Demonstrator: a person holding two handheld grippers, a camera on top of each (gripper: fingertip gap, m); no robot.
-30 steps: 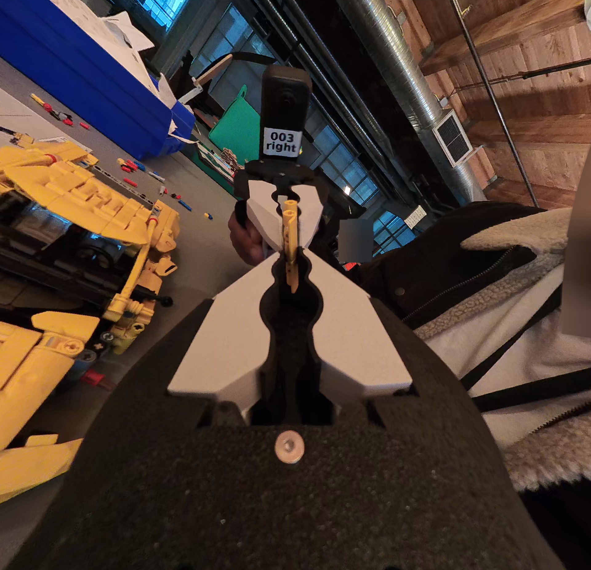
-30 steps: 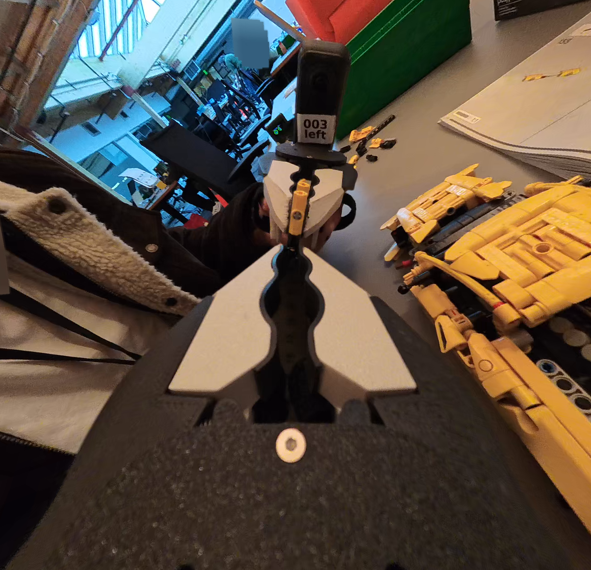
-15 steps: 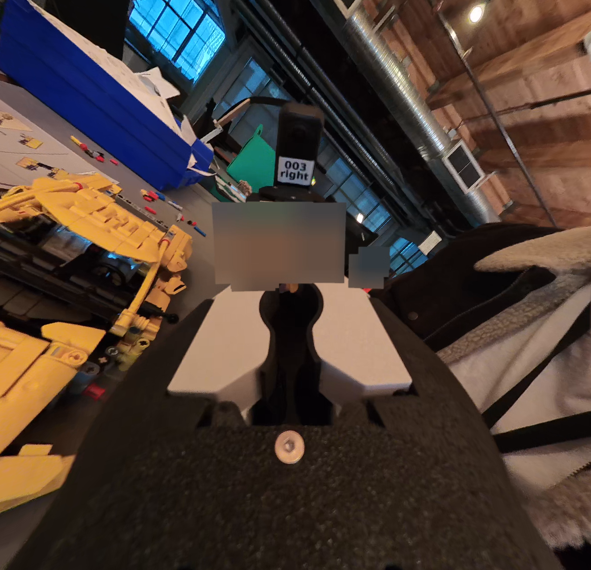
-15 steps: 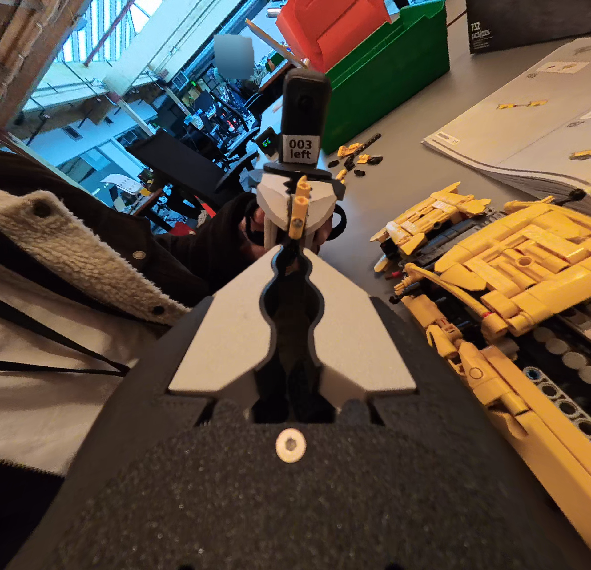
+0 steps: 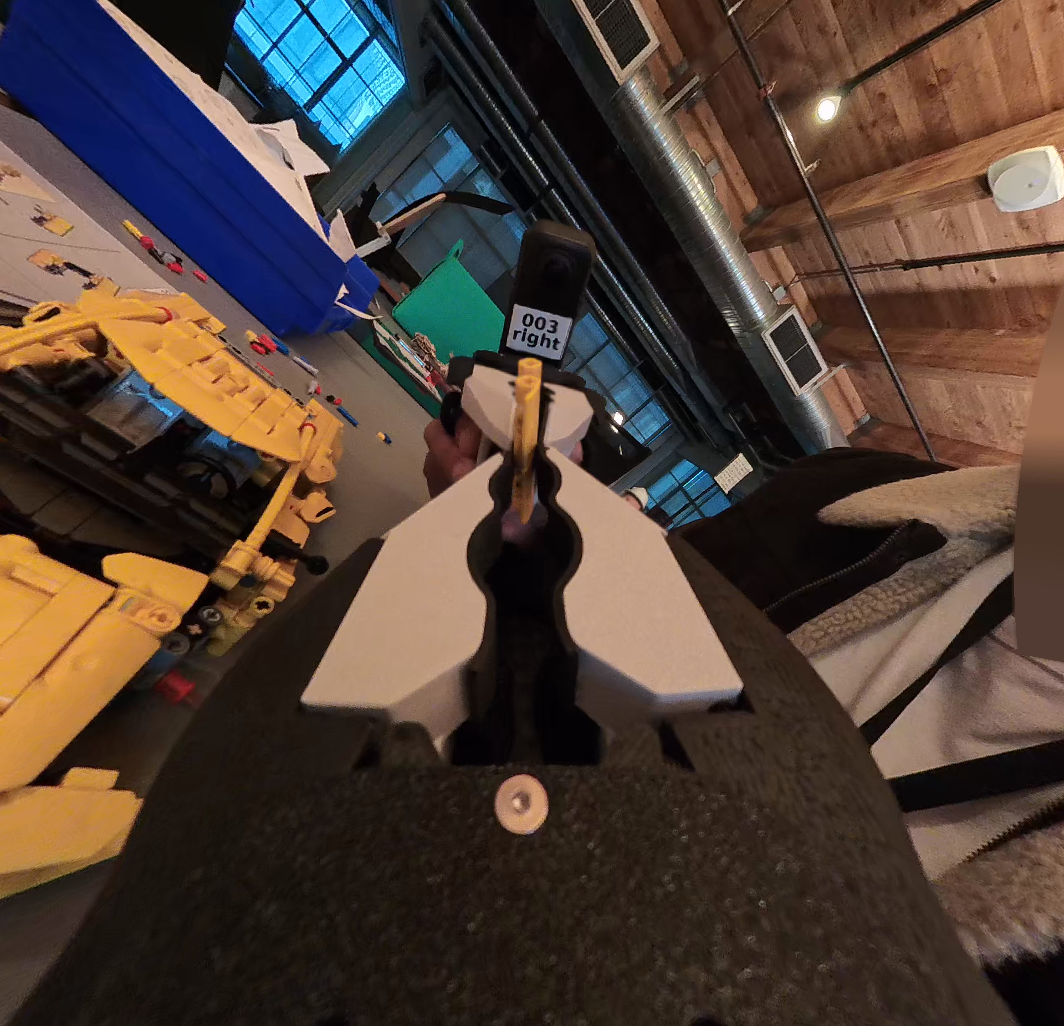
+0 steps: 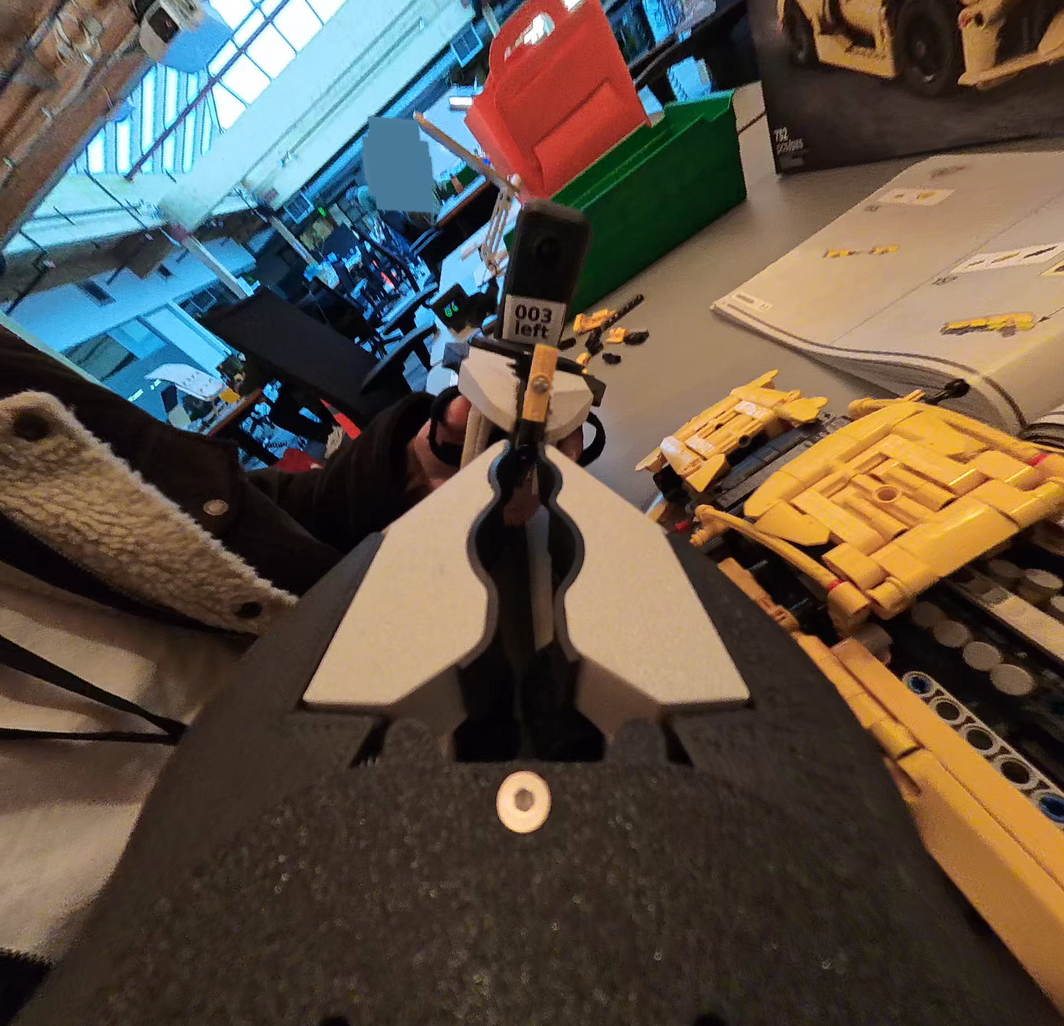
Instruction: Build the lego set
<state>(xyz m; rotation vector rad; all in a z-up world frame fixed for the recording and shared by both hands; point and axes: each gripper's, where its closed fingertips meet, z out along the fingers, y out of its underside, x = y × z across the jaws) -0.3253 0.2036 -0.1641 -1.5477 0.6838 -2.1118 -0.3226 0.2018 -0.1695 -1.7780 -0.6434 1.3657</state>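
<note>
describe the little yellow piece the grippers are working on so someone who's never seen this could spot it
Start at the big yellow lego car on the grey table, then look up off the table to where the left gripper and right gripper meet tip to tip in the air. Between them is a slim yellow beam. Unlike the other yellow parts, it is held aloft, not lying on the table.

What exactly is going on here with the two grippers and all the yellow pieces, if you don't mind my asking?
A person is building a yellow Lego car, holding a gripper in each hand above the grey table. The left gripper and right gripper face each other tip to tip, both shut on a slim yellow piece held between them in the air. The half-built car lies on the table beside the open instruction booklet.
</note>
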